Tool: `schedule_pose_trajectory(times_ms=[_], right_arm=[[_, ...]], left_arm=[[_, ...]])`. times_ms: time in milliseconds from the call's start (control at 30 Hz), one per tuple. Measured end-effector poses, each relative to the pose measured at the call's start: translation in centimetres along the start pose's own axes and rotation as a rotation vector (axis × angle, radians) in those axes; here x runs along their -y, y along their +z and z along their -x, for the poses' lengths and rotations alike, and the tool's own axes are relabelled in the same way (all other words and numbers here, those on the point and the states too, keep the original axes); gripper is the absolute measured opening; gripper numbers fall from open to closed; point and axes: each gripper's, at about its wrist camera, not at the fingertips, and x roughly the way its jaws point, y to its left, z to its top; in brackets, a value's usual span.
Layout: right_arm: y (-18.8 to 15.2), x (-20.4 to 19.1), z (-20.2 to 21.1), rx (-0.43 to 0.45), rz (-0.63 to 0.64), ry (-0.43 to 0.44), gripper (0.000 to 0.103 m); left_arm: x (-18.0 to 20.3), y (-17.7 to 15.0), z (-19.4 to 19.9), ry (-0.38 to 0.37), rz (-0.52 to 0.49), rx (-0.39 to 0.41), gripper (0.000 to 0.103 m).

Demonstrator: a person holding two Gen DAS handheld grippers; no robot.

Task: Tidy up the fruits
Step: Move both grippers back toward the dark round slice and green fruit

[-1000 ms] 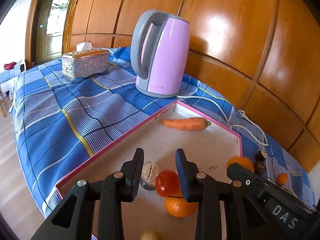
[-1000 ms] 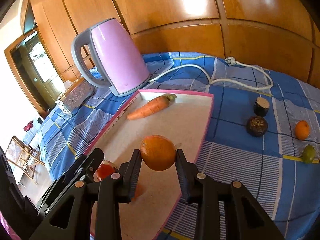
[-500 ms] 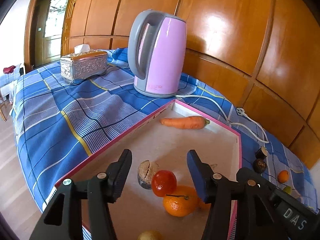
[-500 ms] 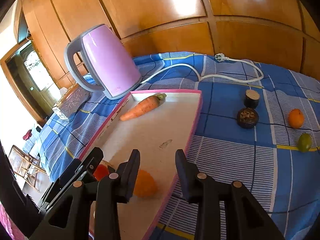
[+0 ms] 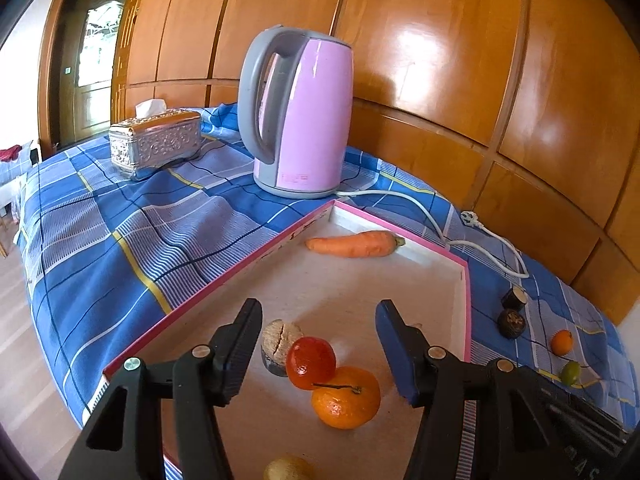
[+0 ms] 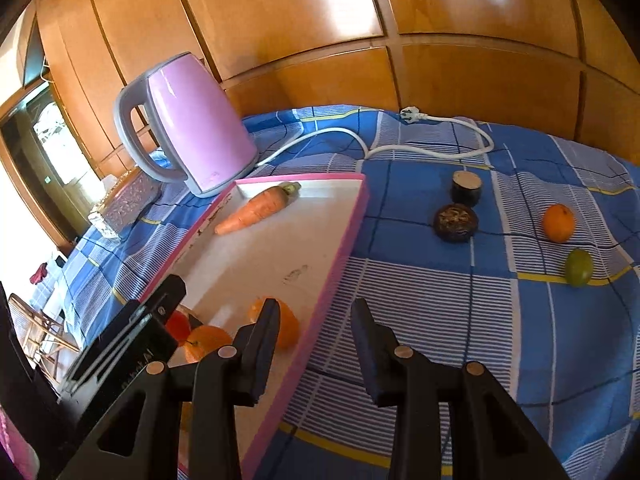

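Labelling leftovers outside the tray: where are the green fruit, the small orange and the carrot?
green fruit (image 6: 578,267), right wrist view, middle of its skin.
small orange (image 6: 558,223), right wrist view, centre.
carrot (image 6: 256,209), right wrist view, mid-body, in the tray.

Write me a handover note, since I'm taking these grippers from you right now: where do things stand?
Left gripper: open, empty, above the tray.
Right gripper: open, empty, over the tray's right rim.
In the tray: carrot, red fruit, two oranges, a cut brown piece, and a yellowish fruit at the near edge.
Left on the cloth: small orange, green fruit, two dark pieces.
Next, probably: the small orange or green fruit.
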Motion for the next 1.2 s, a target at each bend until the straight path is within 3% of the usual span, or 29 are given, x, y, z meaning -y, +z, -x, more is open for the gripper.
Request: schedule_pose_trajectory(times_ms=[300, 467, 533, 600, 1200], right_arm=[[-1.2, 1.2, 0.6, 0.003, 0.012, -0.045, 0.038], [-1.8, 3.0, 1.3, 0.014, -0.006, -0.093, 0.046], [-1.9, 4.0, 1.8, 0.023, -0.019, -0.114, 0.057], [-1.9, 5.2, 2.3, 0.032, -0.033, -0.134, 0.062], [-2.1, 15.5, 4.8, 0.045, -0.198, -0.274, 0.063]], left_arm=[[0.6, -0.2, 0.1, -0.031, -0.032, -0.004, 0.060], [0.9, -0.3, 0.3, -0.040, -0.047, -0.001, 0.060], [1.1, -0.4, 0.4, -0.044, -0.056, 0.000, 0.060], [1.3, -0.4, 0.5, -0.050, -0.067, 0.002, 0.061], [2.7, -1.0, 1.1, -0.127, -0.136, -0.013, 0.067]])
